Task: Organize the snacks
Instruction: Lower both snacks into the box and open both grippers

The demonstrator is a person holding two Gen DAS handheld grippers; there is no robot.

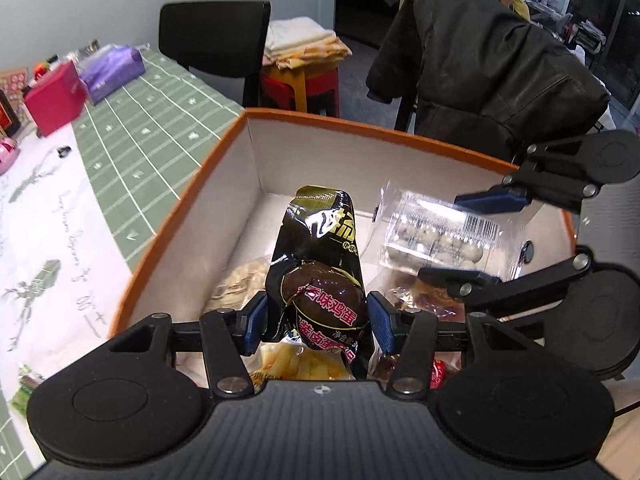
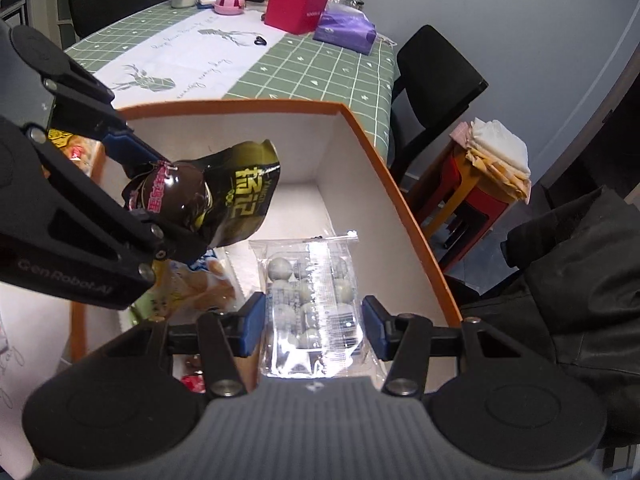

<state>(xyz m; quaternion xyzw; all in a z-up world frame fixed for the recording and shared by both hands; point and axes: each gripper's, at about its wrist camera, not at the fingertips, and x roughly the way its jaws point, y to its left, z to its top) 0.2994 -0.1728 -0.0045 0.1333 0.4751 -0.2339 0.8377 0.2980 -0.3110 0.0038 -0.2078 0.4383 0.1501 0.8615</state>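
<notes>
An orange-rimmed box (image 1: 360,125) (image 2: 404,204) with white inner walls stands on the table. Over its inside my left gripper (image 1: 318,320) (image 2: 160,196) is shut on a black egg snack packet (image 1: 316,240) (image 2: 232,188), pads on both sides of the bulge. To its right, my right gripper (image 2: 313,326) (image 1: 476,240) is shut on a clear packet of small pale eggs (image 2: 312,304) (image 1: 432,236), also above the box. Several other snack packets (image 1: 298,364) (image 2: 200,284) lie on the box floor below the left gripper; the far part of the floor is bare.
The table's green checked cloth (image 1: 160,120) (image 2: 320,68) carries a pink box (image 1: 54,98) (image 2: 296,6) and a purple tissue pack (image 1: 112,70) (image 2: 346,30). Beyond are a black chair (image 1: 216,36), a red stool (image 1: 304,84) with folded cloths, and a dark jacket (image 1: 492,72).
</notes>
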